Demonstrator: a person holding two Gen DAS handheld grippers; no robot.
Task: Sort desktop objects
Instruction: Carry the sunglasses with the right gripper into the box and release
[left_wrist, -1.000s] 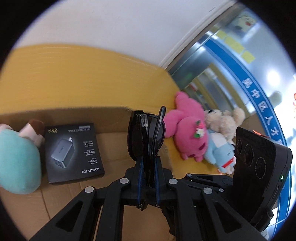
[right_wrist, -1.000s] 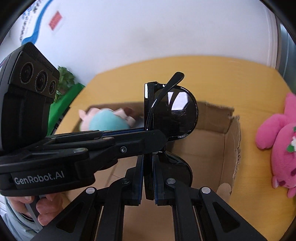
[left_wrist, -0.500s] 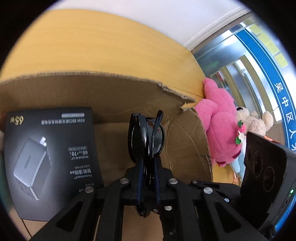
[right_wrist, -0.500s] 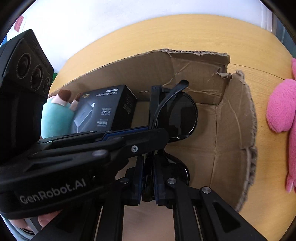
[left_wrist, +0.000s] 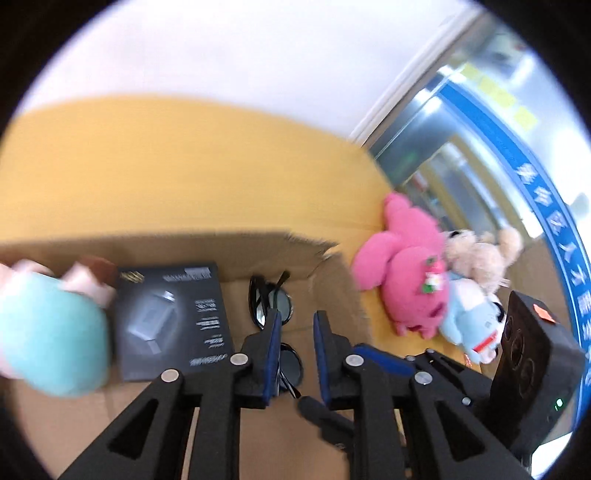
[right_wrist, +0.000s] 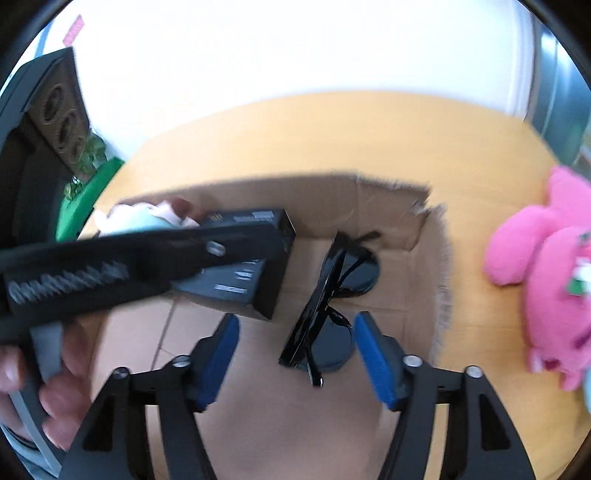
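Black folded sunglasses (right_wrist: 328, 295) lie on the floor of the cardboard box (right_wrist: 439, 280), free of both grippers; they also show in the left wrist view (left_wrist: 271, 306). My right gripper (right_wrist: 295, 354) is open, its blue pads either side of the glasses and above them. My left gripper (left_wrist: 295, 354) is open, just above the glasses. A black charger box (left_wrist: 170, 317) and a teal plush (left_wrist: 44, 332) also lie in the cardboard box.
A pink plush (left_wrist: 406, 288), a beige plush (left_wrist: 480, 254) and a light-blue plush (left_wrist: 469, 325) lie on the yellow table (left_wrist: 166, 166) right of the box. A green plant (right_wrist: 88, 170) stands at the far left.
Both grippers have opened and let go of the sunglasses, which now lie in the box. Both grippers have pulled back and up.
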